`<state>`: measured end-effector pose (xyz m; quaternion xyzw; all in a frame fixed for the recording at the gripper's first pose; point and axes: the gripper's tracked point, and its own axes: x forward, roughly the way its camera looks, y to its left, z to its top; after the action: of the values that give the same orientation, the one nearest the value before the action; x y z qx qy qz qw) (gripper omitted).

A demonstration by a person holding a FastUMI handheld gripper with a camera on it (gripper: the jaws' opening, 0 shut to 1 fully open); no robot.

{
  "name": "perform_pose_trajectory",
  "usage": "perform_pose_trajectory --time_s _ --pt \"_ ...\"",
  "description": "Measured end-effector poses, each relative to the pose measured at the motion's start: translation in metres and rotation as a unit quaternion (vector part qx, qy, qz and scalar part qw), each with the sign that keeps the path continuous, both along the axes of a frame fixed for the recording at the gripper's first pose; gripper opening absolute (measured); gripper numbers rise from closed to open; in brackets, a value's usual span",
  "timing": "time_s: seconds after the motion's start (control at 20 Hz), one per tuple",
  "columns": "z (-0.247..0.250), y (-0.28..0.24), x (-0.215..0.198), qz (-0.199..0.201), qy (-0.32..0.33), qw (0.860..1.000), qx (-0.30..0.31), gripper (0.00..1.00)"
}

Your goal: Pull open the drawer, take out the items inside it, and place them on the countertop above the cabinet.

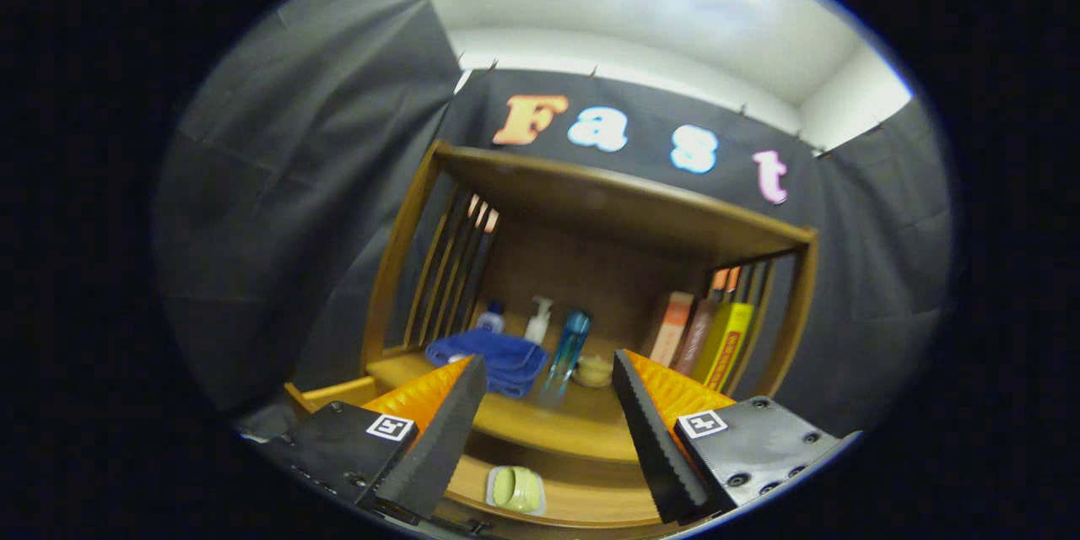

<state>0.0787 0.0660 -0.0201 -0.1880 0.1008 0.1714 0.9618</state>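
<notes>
ahead of your fingers stands the cabinet point(607, 211), its countertop point(548, 426) carrying a blue towel point(494, 359), books point(704, 337) at the right, three bottles point(569, 342) at the back and a small jar point(595, 369). below, the open drawer point(582, 502) holds a pale green item point(516, 489), low between your fingers. your gripper point(548, 388) is spread wide, holding nothing.

Brown wooden cabinet point(616, 211); folded blue towel point(494, 359); teal bottle point(570, 343); white pump bottle point(537, 321); pale green item point(515, 489) in the drawer point(574, 502); orange, brown and yellow books point(700, 337).
</notes>
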Motion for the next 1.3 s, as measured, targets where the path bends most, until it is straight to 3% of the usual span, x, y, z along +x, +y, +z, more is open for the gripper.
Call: perform_pose_trajectory --time_s 0.2,0.4,0.65,0.9,1.1,1.15,1.25,1.3 --pt "-0.115 -0.010 0.022 -0.037 0.175 0.984 -0.025 0.99" --pt "-0.186 -0.044 0.023 -0.087 0.276 0.955 -0.065 0.99" --pt "-0.241 -0.053 0.007 -0.114 0.365 0.920 -0.082 0.98" --pt "-0.268 -0.060 0.002 -0.143 0.398 0.904 -0.056 0.95" --pt "-0.281 -0.072 0.000 -0.163 0.411 0.896 -0.039 0.82" --pt "-0.283 -0.073 -0.003 -0.163 0.417 0.894 -0.035 0.73" --pt "-0.274 -0.078 0.003 -0.167 0.399 0.901 -0.034 0.58" --pt "-0.267 -0.086 0.004 -0.182 0.390 0.902 -0.042 0.42"
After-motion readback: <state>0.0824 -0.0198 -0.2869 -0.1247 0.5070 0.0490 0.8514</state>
